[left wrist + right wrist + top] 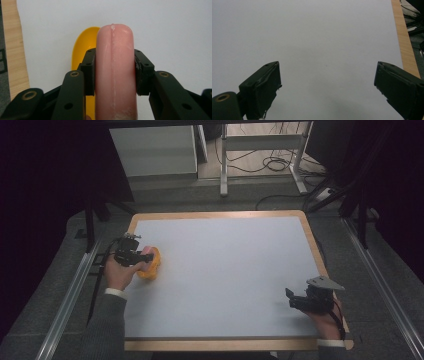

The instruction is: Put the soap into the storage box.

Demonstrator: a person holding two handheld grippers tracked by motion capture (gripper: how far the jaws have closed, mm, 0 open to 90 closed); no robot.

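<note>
Left claw (pixel 112 75) clenched on the pink sausage (pixel 115 72) — over the yellow dish (pixel 150 265) at the table's (pixel 225 270) left edge, probably for placing. Right claw (pixel 327 92) spread wide, idle, near-right — holding nothing.

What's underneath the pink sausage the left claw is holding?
Under the smooth pink sausage, clamped in the left claw, lies a yellow curved plastic dish on the pale table mat. The sausage and claw cover most of the dish, so anything inside it is hidden.
</note>
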